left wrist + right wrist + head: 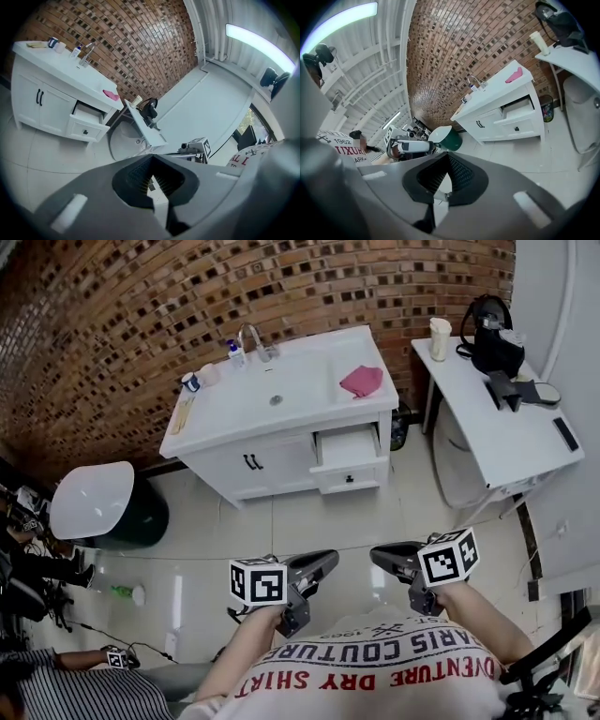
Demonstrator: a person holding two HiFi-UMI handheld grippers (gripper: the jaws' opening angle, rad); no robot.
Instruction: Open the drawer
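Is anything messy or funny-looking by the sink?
Yes, a little. The white drawer in the white sink cabinet stands pulled out, its inside showing, while the doors beside it are shut. A crumpled pink cloth lies on top of the cabinet. Nothing looks spilled or broken.

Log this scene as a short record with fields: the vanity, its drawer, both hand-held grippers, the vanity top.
vanity: white, against the brick wall
drawer: pulled out, inside showing
doors: closed, two dark handles
left hand-held gripper: jaws together, empty, over the floor, clear of the vanity
right hand-held gripper: jaws together, empty, beside the left one
vanity top: faucet behind the basin; pink cloth lying above the drawer
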